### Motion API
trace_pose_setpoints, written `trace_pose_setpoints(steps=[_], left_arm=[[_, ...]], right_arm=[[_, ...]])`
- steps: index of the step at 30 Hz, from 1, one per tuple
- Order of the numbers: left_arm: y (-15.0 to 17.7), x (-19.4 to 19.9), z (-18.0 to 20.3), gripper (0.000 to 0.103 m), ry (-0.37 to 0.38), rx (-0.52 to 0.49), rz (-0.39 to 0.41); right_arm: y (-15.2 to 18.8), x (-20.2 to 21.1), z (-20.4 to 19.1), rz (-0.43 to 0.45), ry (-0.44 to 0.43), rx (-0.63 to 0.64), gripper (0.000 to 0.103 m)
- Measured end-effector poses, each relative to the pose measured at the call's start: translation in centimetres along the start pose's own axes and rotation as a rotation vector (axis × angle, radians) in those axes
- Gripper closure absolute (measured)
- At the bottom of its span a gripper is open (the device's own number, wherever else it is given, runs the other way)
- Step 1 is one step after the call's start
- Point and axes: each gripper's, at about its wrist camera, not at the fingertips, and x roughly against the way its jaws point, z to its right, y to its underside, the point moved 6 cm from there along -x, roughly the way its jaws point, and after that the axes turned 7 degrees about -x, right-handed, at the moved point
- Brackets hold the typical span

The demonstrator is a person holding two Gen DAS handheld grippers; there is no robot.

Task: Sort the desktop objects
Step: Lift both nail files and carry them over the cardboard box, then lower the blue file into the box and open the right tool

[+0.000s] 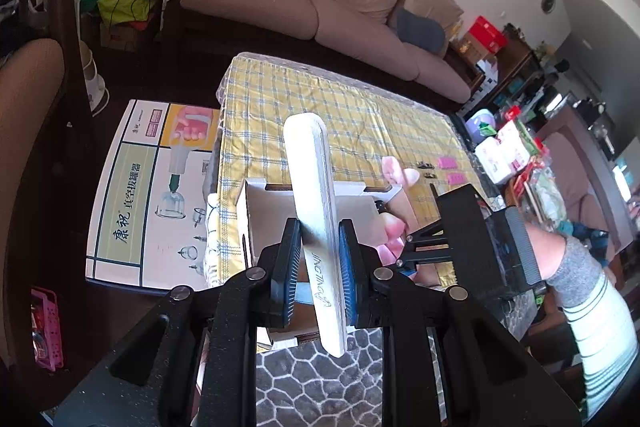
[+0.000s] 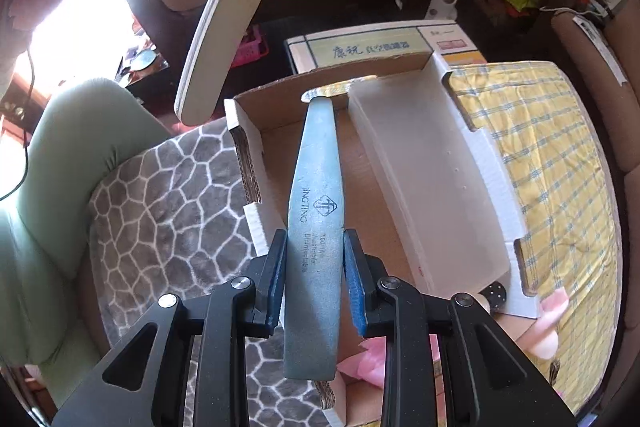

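Note:
My left gripper (image 1: 320,231) is shut on a long white nail file (image 1: 310,179), gripped edge-on and sticking up and forward over an open cardboard box (image 1: 256,211). My right gripper (image 2: 314,239) is shut on a blue-grey nail file (image 2: 316,163) printed with JING TING. It points steeply down, and the file's far tip reaches the box's back wall (image 2: 280,95). A white inner tray (image 2: 424,163) fills the box's right half. The white file (image 2: 216,39) arches across the upper left of the right wrist view.
The box sits at the edge of a yellow checked cloth (image 1: 320,99). Pink finger-shaped pieces (image 1: 400,173), small clips (image 1: 425,165) and pink notes (image 1: 448,163) lie on the cloth. A large printed carton (image 1: 152,195) lies left of the table, a grey patterned mat (image 2: 160,207) beside the box.

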Motion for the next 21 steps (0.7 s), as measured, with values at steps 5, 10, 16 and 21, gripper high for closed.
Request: trace_pose_setpoints(steps=[5,10,16,21], left_arm=[[0.4,-1.0,0.1,0.085,0.015,0.005,-0.013],[0.7,-1.9,0.6,0.085,0.023,0.005,-0.029],[1.0,-2.2,1.2,0.085,0.033,0.022,-0.02],[1.6,-2.3,2.1,0.085,0.093,0.074,0.009]], right_arm=[[0.0,-1.8,0.7,-0.048,0.032,0.025,0.076],[0.3,-0.5,0.4,0.042,0.135,0.081,0.06],[1.2,4.5,2.3,0.258,0.105,-0.167,0.058],[0.8,8.6,0.5,0.479,-0.098,-0.285,0.047]])
